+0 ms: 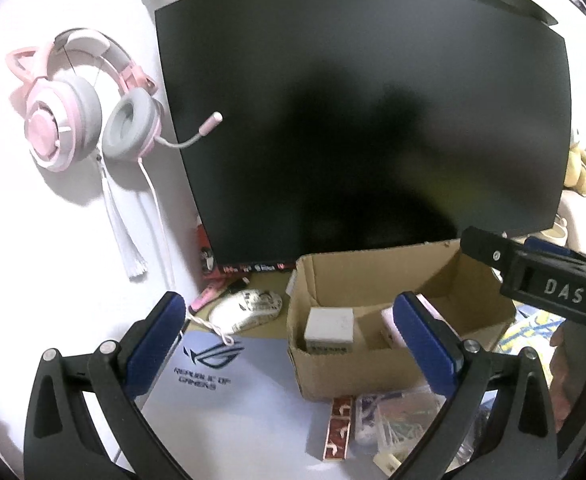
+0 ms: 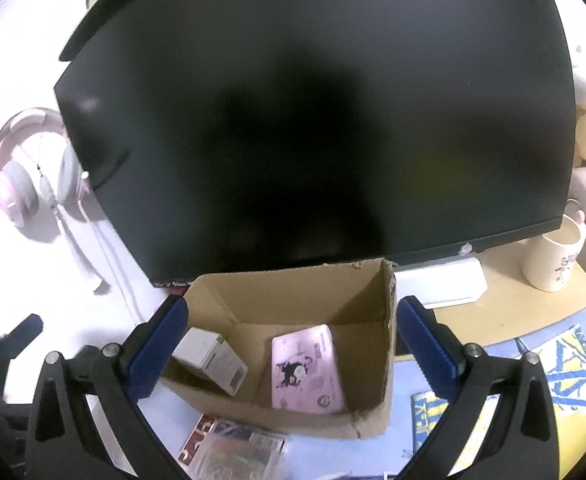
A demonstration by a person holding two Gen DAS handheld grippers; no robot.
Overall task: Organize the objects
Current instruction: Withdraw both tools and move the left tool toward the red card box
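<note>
An open cardboard box (image 1: 333,372) (image 2: 373,364) stands on the desk below a dark monitor. Inside lie a white carton (image 1: 329,330) (image 2: 213,360) and a pink flat case (image 2: 307,368) (image 1: 389,320). In front of the box lie a red patterned strip (image 1: 337,428) (image 2: 195,440) and a clear packet of small items (image 1: 405,416) (image 2: 237,456). My left gripper (image 1: 293,344) is open and empty, above the desk left of the box front. My right gripper (image 2: 293,344) is open and empty, above the box. It also shows in the left wrist view (image 1: 541,276) at the right.
A large dark monitor (image 1: 365,120) (image 2: 317,120) fills the back. A pink cat-ear headset (image 1: 77,108) hangs on the wall at left. A white mouse (image 1: 249,308) sits by the grey mouse pad (image 1: 213,400). A cream mug (image 2: 553,256) stands at right.
</note>
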